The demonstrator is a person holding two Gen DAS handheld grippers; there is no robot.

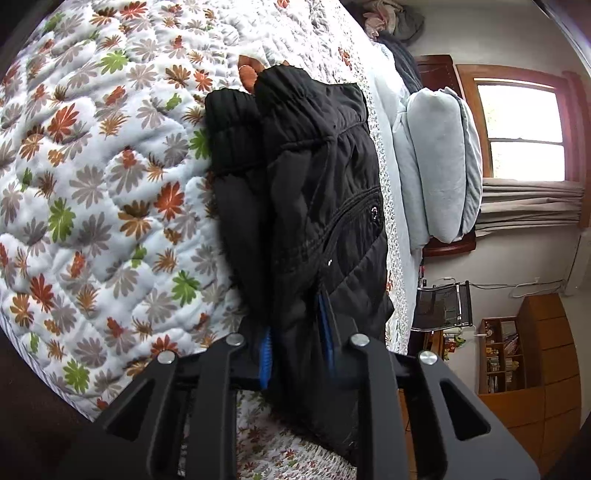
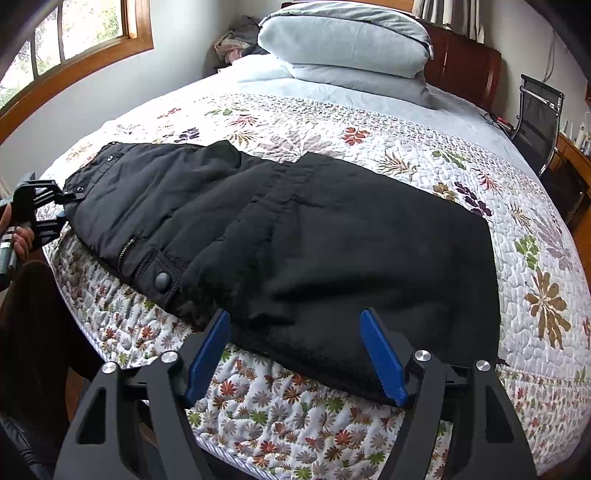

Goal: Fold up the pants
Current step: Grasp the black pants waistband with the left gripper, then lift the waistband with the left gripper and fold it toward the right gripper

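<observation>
Left wrist view: left gripper point(image 1: 295, 350) closed on the near edge of the black pants point(image 1: 314, 192), dark cloth pinched between the blue pads point(image 1: 264, 363). Pants stretching away from the jaws across the flowered quilt point(image 1: 92, 192), elastic waistband at the far end, a pocket with a small metal snap on the side toward the pillows point(image 1: 439, 162). Beyond the bed, a window point(image 1: 521, 129), a curtain, a mesh chair point(image 1: 443, 302) and a wooden bookshelf point(image 1: 502, 354).

Right wrist view: right gripper point(image 2: 295, 354) with jaws wide apart, holding nothing, blue pads on either side of the near edge of the pants point(image 2: 295, 236). Whether either pad touches the cloth cannot be told. Pants lying flat across the quilt point(image 2: 443, 155) near the bed's close edge, zip and round button toward the left, a fold of black cloth laid over the middle. At the far left, the left gripper point(image 2: 61, 206) clamped on the end of the pants, a hand point(image 2: 18, 236) behind it. Two grey pillows point(image 2: 343, 33) stacked at the head of the bed against a dark wooden headboard point(image 2: 461, 66); window point(image 2: 74, 33) at upper left, chair point(image 2: 539, 110) at right.
</observation>
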